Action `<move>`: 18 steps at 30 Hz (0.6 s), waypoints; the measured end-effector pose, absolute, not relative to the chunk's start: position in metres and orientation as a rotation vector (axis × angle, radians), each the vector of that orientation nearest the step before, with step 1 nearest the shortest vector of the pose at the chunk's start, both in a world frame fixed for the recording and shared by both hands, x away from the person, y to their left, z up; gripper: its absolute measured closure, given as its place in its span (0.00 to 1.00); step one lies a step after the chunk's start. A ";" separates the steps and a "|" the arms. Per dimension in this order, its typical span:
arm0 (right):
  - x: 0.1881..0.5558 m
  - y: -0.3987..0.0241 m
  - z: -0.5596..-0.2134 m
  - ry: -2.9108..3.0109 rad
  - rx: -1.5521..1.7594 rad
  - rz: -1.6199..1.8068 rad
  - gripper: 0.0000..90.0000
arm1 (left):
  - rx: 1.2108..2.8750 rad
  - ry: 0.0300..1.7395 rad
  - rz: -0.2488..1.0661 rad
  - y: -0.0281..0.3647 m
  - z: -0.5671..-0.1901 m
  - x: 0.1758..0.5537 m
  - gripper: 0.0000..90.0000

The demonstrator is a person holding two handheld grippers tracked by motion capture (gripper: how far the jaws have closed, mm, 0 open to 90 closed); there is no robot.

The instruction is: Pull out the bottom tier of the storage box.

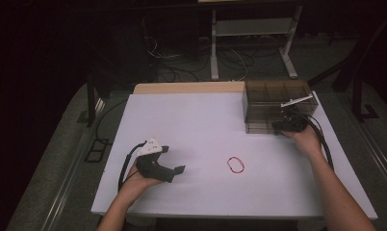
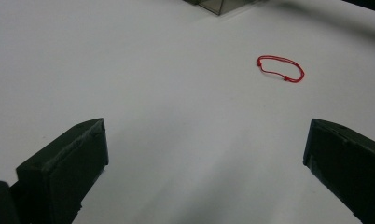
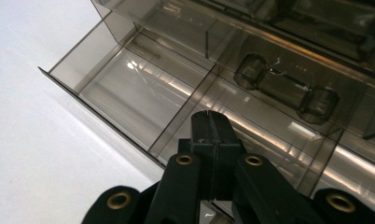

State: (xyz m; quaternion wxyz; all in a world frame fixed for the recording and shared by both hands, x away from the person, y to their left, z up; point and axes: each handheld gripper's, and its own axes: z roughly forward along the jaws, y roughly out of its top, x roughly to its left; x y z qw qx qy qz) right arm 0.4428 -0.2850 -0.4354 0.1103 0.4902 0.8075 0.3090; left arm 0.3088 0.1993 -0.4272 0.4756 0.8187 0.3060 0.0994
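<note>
A red string loop [image 1: 236,164] lies on the white table [image 1: 206,120], right of centre; the left gripper view has the loop [image 2: 281,69] ahead and to the right. My left gripper [image 1: 173,160] rests near the front left, pointing toward the loop, jaws wide open [image 2: 204,140] with only bare table between them. My right gripper [image 1: 283,126] is at the front of a smoky clear drawer box [image 1: 273,103] at the back right. Its jaws [image 3: 212,122] are pressed together, tips over the pulled-out drawer [image 3: 129,88] with its dividers; nothing visible between them.
A clear handle [image 3: 286,91] shows on the box front above the open drawer. A tan board [image 1: 189,87] lies along the table's far edge. Cables and a metal stand [image 1: 251,43] are on the dark floor beyond.
</note>
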 end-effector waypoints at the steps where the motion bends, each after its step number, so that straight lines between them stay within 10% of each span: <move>1: 0.443 -0.286 -0.436 2.374 1.437 0.905 1.00 | 2.002 0.748 0.243 0.199 -0.427 0.309 0.00; 18: 0.439 -0.288 -0.436 2.404 1.436 0.878 1.00 | 2.006 0.745 0.242 0.199 -0.427 0.309 0.00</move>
